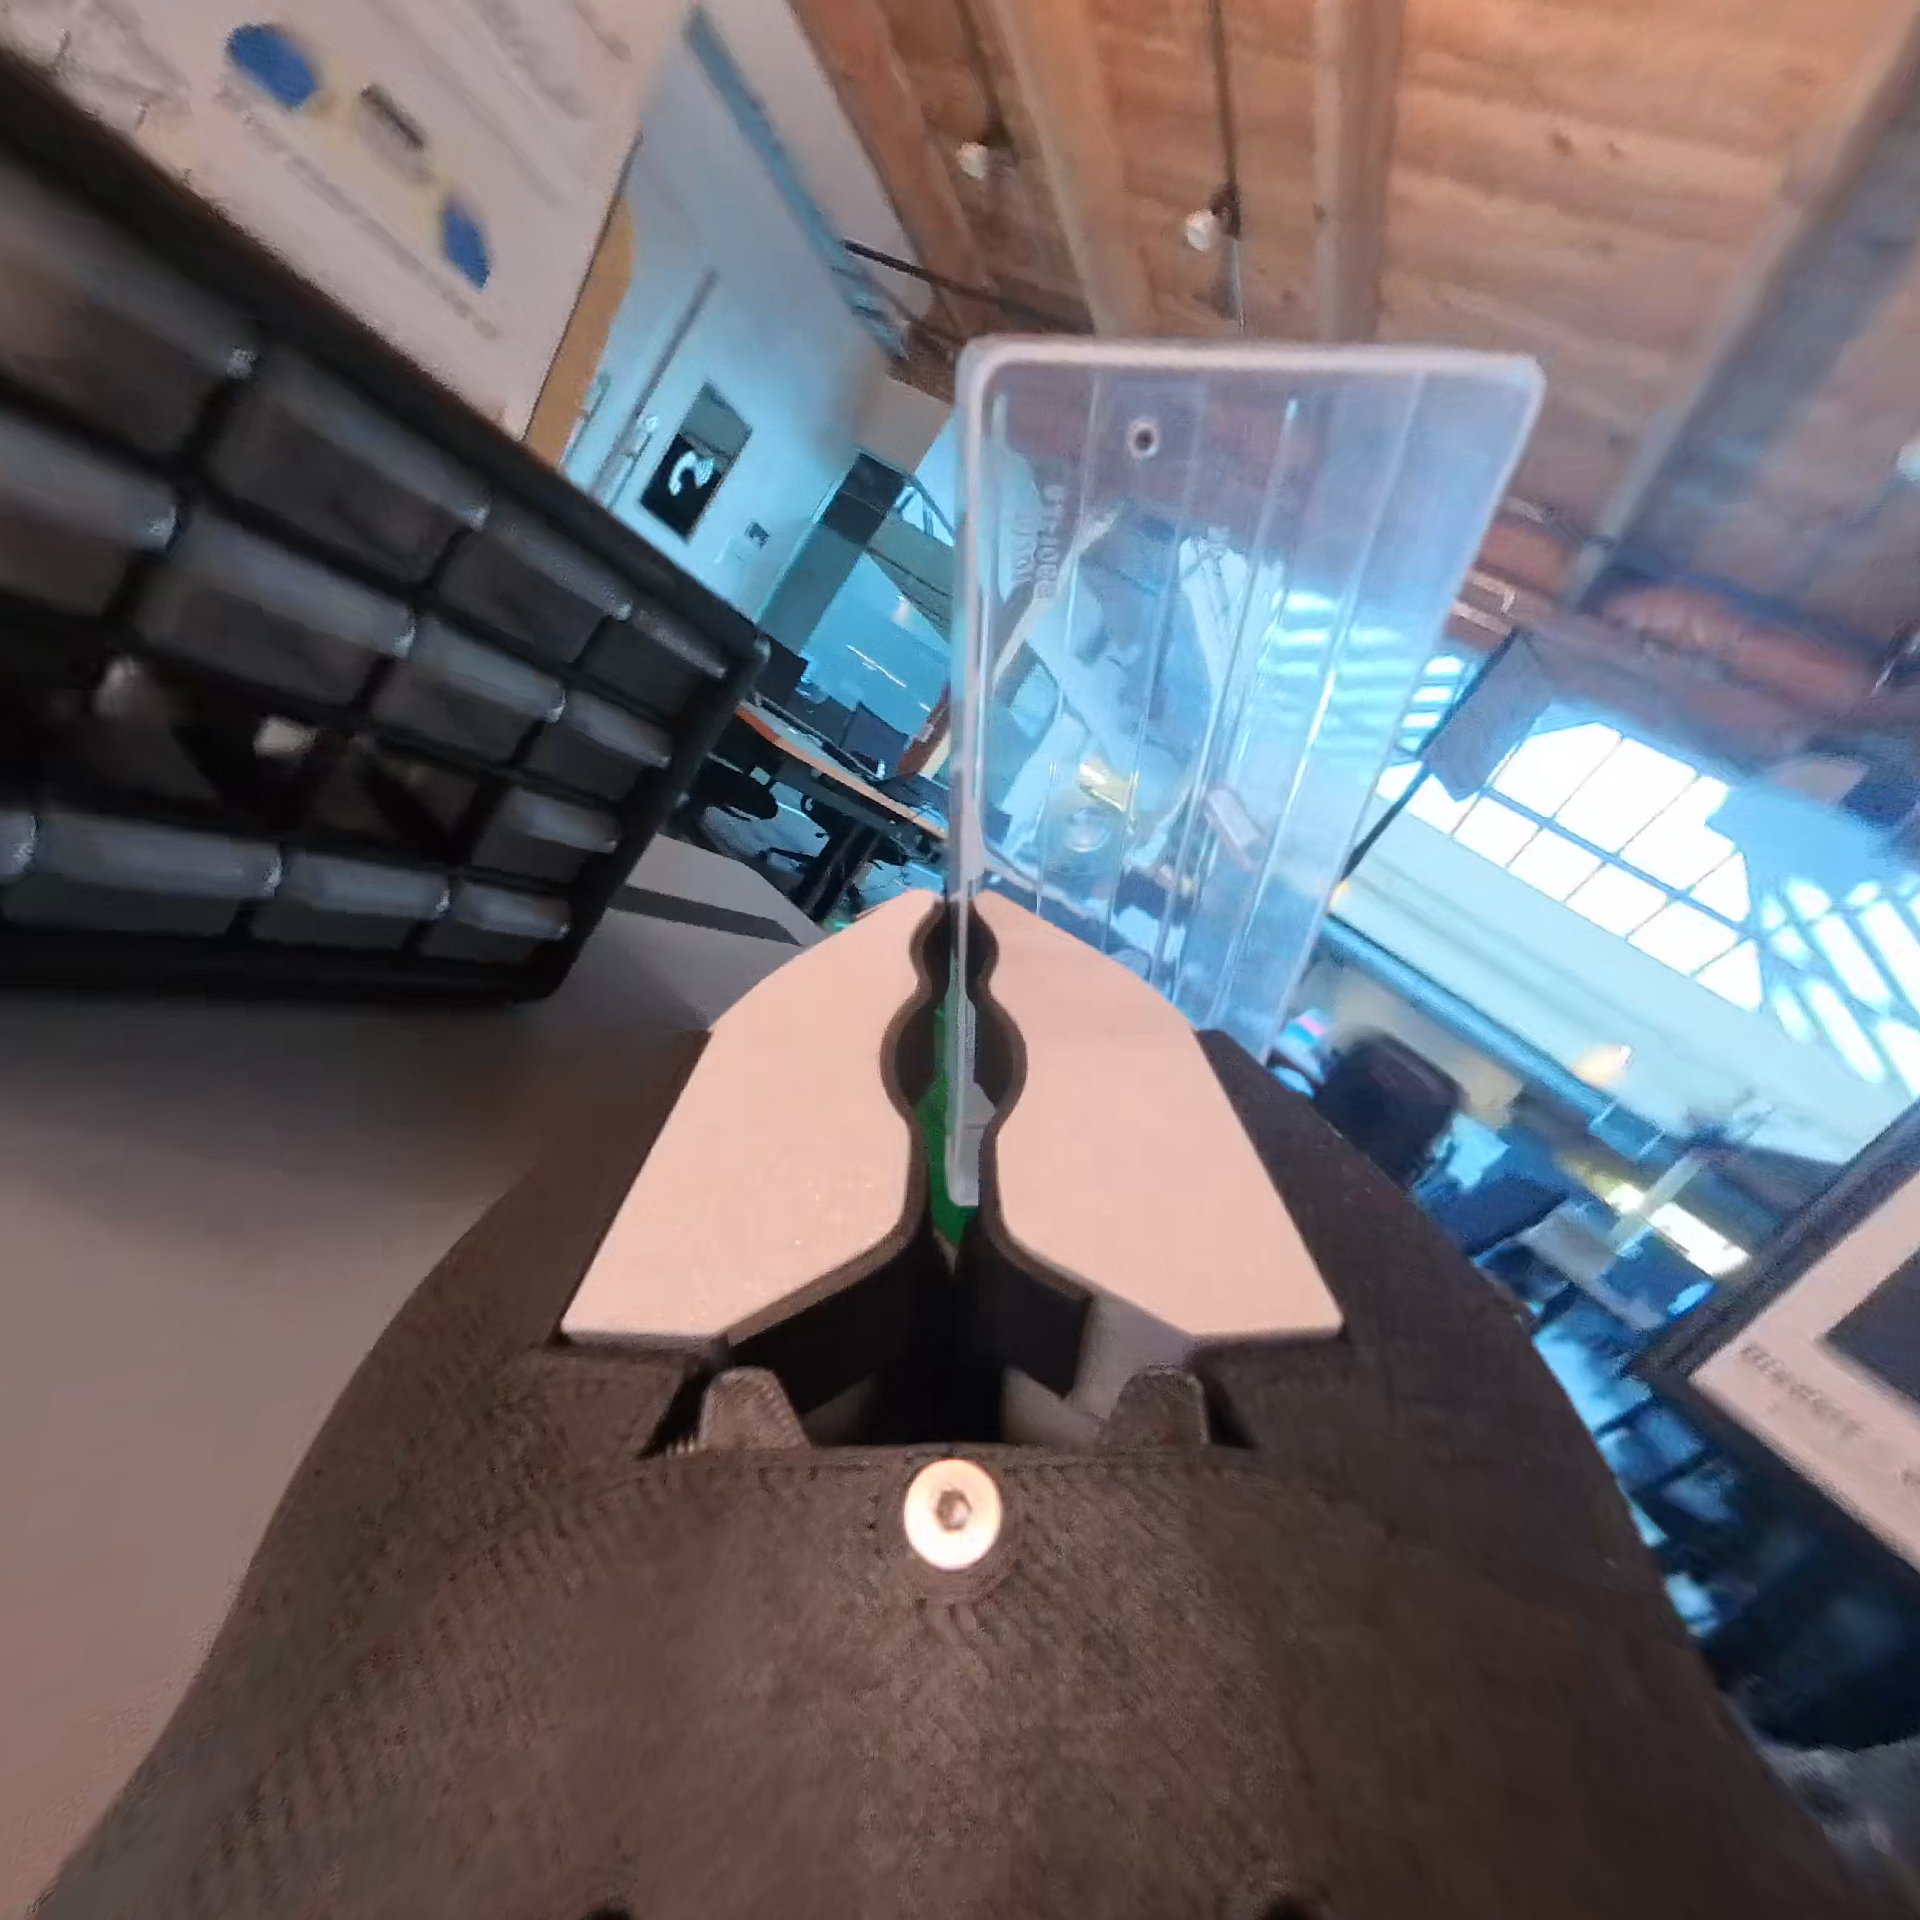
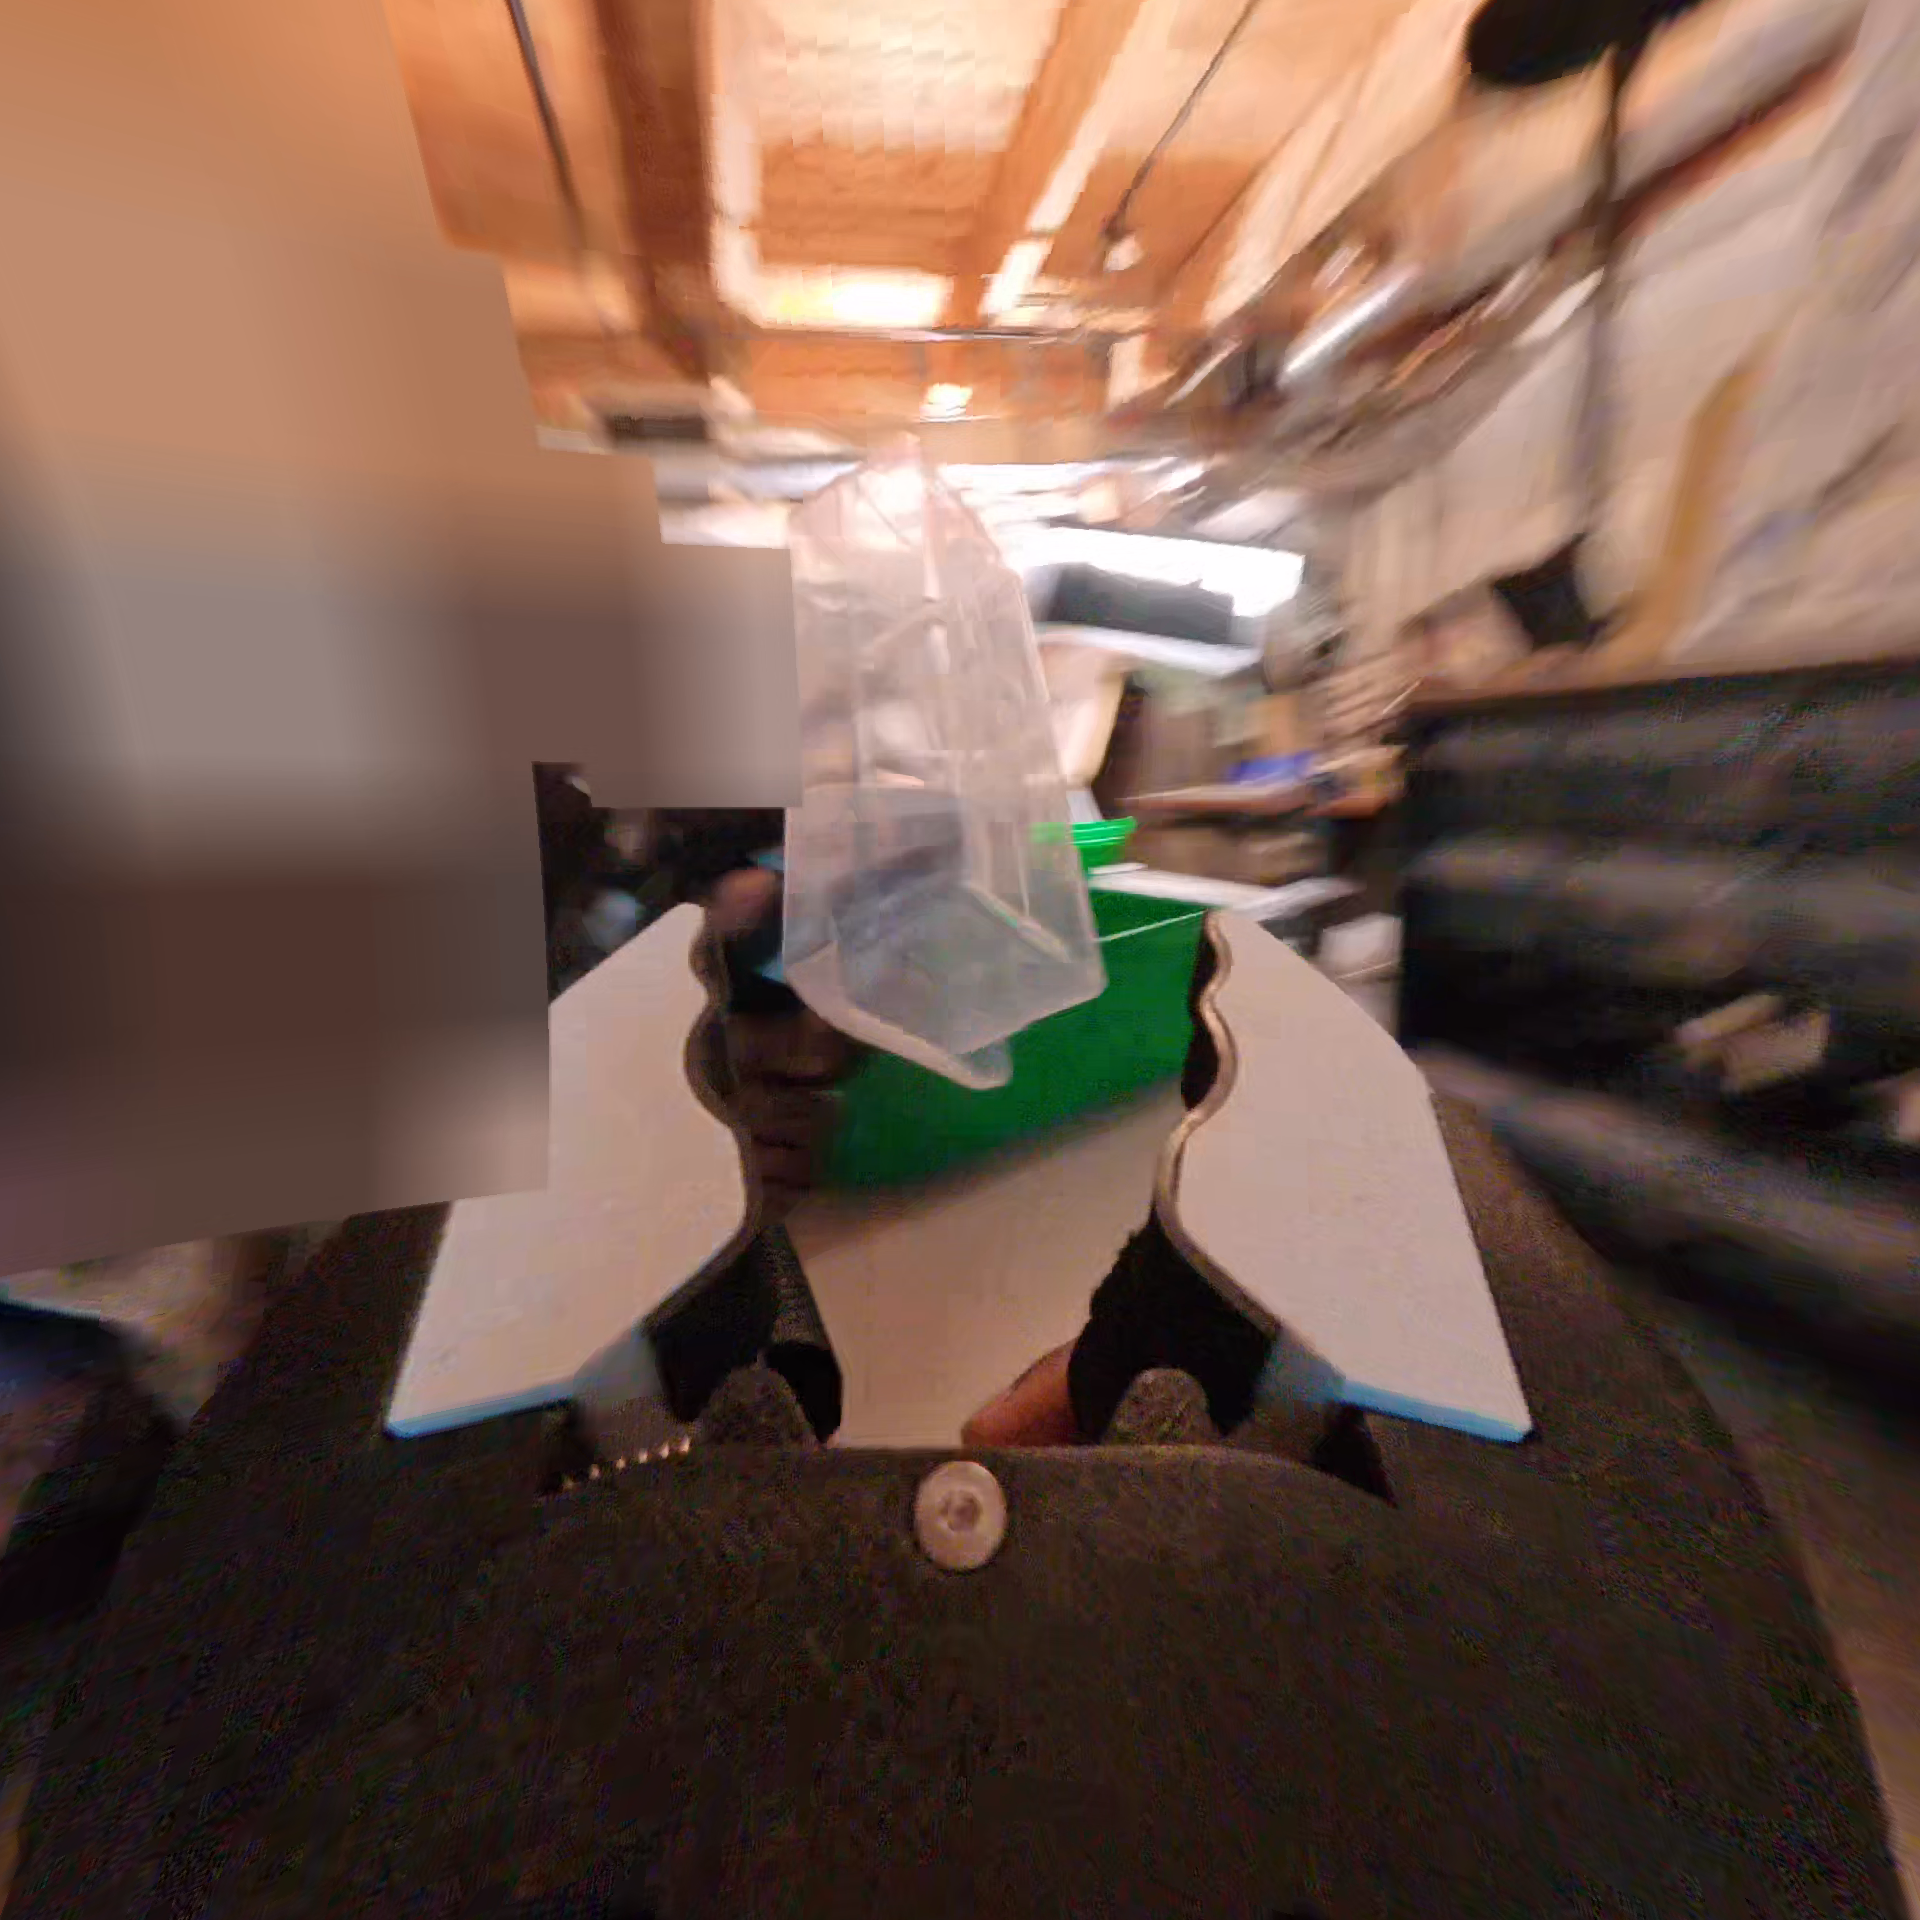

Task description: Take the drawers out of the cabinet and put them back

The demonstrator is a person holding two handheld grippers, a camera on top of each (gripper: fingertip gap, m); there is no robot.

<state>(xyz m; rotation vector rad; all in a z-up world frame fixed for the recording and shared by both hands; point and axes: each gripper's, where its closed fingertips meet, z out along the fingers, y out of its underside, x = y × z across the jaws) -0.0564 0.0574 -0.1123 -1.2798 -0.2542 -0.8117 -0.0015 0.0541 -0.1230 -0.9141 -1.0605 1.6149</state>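
Observation:
My left gripper (image 1: 961, 914) is shut on the wall of a clear plastic drawer (image 1: 1226, 644) and holds it upright in the air, to the right of the black cabinet (image 1: 312, 644) with its rows of small drawers. The cabinet has some empty slots near its lower middle. My right gripper (image 2: 956, 925) is open and empty. In the right wrist view the clear drawer (image 2: 935, 779) hangs tilted just beyond its fingertips, not touching them. The cabinet (image 2: 1662, 883) shows blurred at the right of that view.
The cabinet stands on a white table (image 1: 260, 1195). A green bin (image 2: 997, 1091) sits on the table behind the drawer in the right wrist view. A white device (image 1: 1829, 1382) is at the right edge. A blurred patch covers the left of the right wrist view.

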